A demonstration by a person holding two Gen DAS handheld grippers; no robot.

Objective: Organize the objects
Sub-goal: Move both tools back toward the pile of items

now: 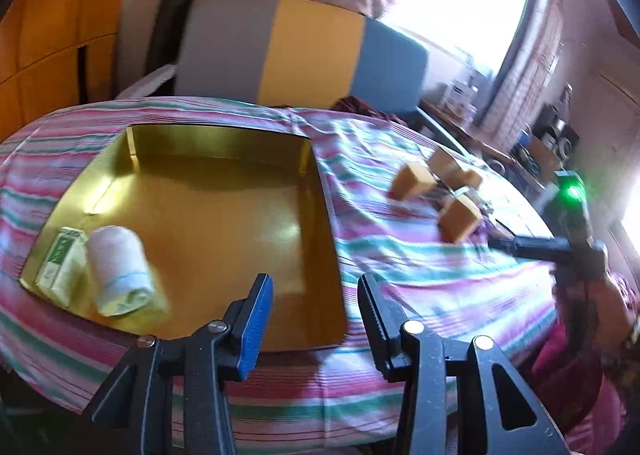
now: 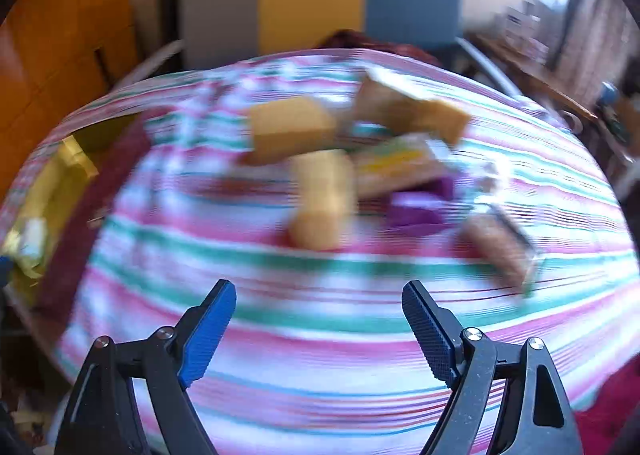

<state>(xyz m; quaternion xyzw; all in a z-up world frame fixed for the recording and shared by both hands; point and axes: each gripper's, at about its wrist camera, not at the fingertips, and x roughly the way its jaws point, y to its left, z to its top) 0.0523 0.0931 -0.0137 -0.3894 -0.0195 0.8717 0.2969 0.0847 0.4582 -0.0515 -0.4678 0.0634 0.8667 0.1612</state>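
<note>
A gold tray lies on the striped cloth and holds a green-and-white box and a rolled pale towel. My left gripper hangs over the tray's near right corner, open, with nothing between its fingers. To the right lie three tan boxes. In the blurred right wrist view those tan boxes lie among a yellow-green packet, a purple item and a brown packet. My right gripper stands wide open and empty, short of that pile.
A grey, yellow and blue panelled board stands behind the cloth, with a wooden wardrobe at the left. A cluttered desk and a bright window lie to the right. A hand holds the right gripper's black handle.
</note>
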